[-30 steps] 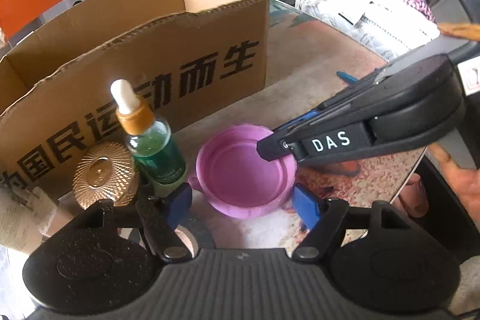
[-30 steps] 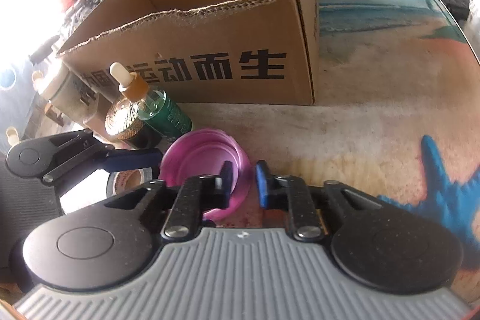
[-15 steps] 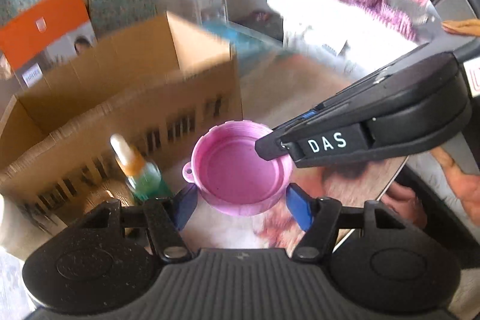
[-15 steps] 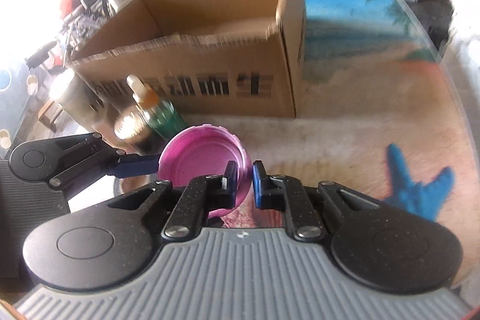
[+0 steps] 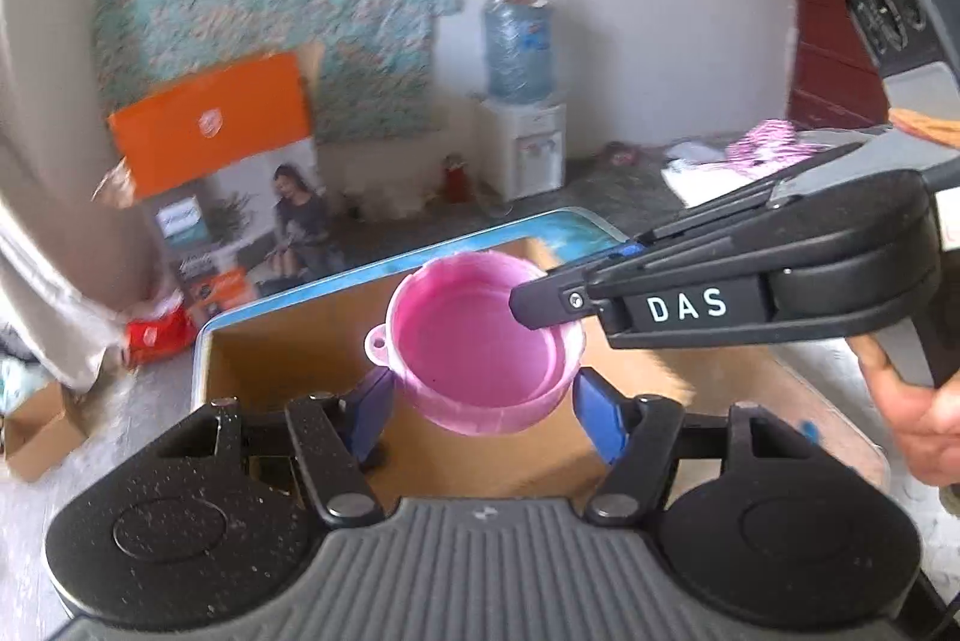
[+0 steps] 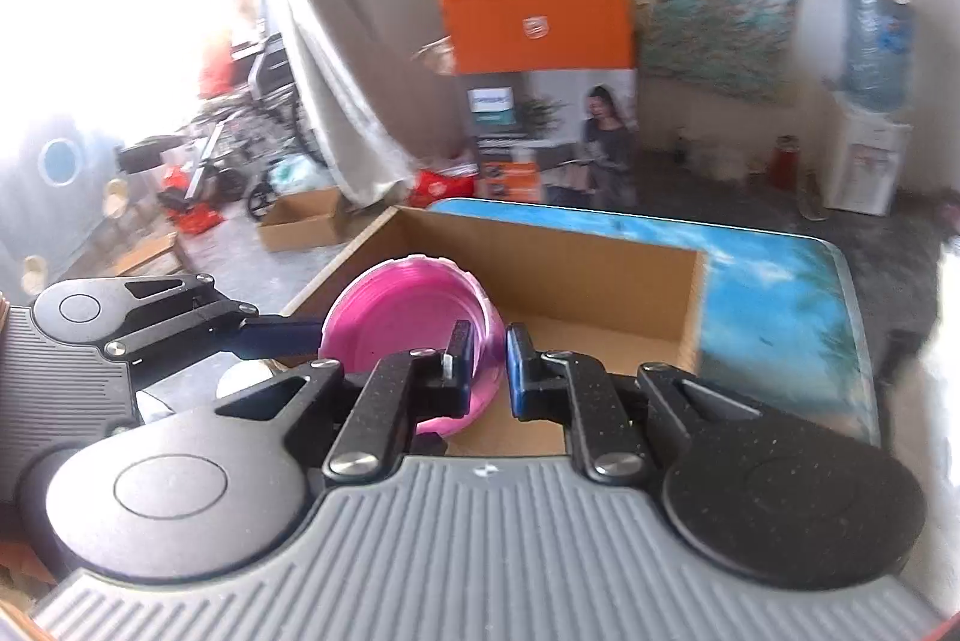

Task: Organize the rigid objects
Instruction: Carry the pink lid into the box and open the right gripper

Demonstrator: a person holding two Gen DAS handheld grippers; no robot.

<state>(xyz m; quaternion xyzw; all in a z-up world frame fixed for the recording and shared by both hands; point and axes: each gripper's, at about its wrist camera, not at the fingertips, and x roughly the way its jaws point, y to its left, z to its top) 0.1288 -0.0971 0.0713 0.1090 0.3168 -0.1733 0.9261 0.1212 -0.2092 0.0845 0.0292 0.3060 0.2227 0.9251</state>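
A pink plastic lid [image 5: 480,347] with a small loop tab is held in the air above the open cardboard box [image 5: 288,359]. My right gripper [image 6: 486,365] is shut on the lid's [image 6: 408,323] rim, one finger inside and one outside. In the left wrist view it [image 5: 540,308] comes in from the right. My left gripper [image 5: 480,410] is open, its blue pads on either side of the lid and just below it; I cannot tell whether they touch it. The box [image 6: 600,281] looks empty inside where it shows.
The box stands on a table with a blue beach print [image 6: 780,293]. Behind it on the floor are an orange carton [image 5: 216,125], a water dispenser [image 5: 522,101], small cardboard boxes [image 6: 306,221] and a curtain [image 6: 336,101]. A hand [image 5: 918,401] holds the right gripper.
Both grippers have risen with the pink lid from the tabletop to above the open box. The dropper bottle and gold jar have dropped out of view.
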